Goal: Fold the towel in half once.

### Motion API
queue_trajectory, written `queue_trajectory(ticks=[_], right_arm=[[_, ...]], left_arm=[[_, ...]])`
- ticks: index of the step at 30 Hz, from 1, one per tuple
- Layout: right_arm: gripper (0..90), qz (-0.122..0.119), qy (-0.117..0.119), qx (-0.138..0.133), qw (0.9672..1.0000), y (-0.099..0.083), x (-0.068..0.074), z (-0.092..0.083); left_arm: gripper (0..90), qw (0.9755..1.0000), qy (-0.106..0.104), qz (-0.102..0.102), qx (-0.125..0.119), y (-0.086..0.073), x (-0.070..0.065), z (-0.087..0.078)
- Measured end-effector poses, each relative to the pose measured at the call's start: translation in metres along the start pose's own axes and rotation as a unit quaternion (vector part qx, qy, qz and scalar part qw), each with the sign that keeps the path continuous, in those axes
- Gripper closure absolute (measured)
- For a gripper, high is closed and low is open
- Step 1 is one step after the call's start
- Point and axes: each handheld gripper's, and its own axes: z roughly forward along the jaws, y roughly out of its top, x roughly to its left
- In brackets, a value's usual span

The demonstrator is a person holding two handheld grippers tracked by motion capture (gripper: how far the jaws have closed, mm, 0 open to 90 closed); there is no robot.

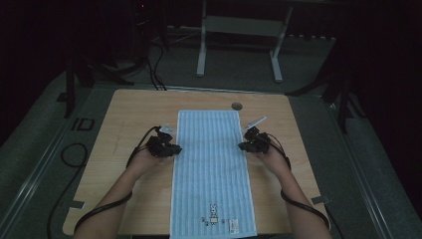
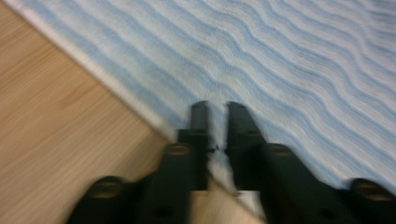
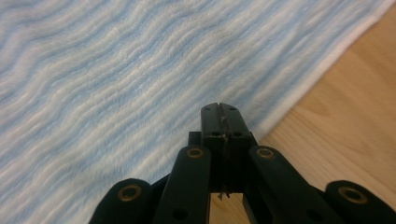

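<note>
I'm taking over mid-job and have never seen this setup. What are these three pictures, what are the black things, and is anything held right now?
No robot arm here: a person sits at a wooden table and holds a hand-worked two-jaw clamp in each hand. The wide picture comes from a fixed camera above the person, looking forward and down. The two close-ups come from cameras riding on the clamps, looking along their black jaws. A blue-and-white striped towel lies flat, its bunny-print end nearest the person. The left gripper is at the towel's left edge; its close-up shows the jaws closed on the hem. The right gripper is at the right edge, jaws shut tight on that hem, with only threads showing between them.
</note>
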Motion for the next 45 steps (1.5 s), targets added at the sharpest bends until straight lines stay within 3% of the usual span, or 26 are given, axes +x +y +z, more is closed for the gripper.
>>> queue_trajectory(ticks=[3,4,7,15,22,40,45], right_arm=[[89.9,0.012,-0.002,0.018,0.9998,-0.001,0.002,0.013],[89.9,0.013,-0.005,0.025,0.9996,-0.001,0.003,0.017],[89.9,0.019,-0.005,0.021,0.9996,-0.002,0.003,0.018],[89.9,0.008,-0.021,0.028,0.9993,-0.005,0.009,0.015],[89.3,0.029,-0.009,0.005,0.9995,-0.021,0.014,0.008],[85.6,0.008,0.002,0.006,0.9999,-0.053,0.049,-0.012],[84.6,0.013,0.005,-0.002,0.9999,-0.065,0.06,-0.018]], left_arm=[[90.0,0.9997,0.0,0.007,0.024,0.001,-0.004,0.014],[90.0,0.9997,0.002,0.009,0.022,0.001,-0.005,0.016],[90.0,0.9997,-0.002,0.003,0.023,0.002,-0.004,0.017],[90.0,0.9992,0.012,0.017,0.033,0.0,-0.01,0.014],[89.9,0.9997,-0.005,0.008,0.022,-0.011,-0.015,0.009],[89.7,0.9985,-0.045,0.02,0.026,-0.038,-0.052,-0.007],[89.2,0.9981,-0.046,0.028,0.029,-0.046,-0.066,-0.012]])
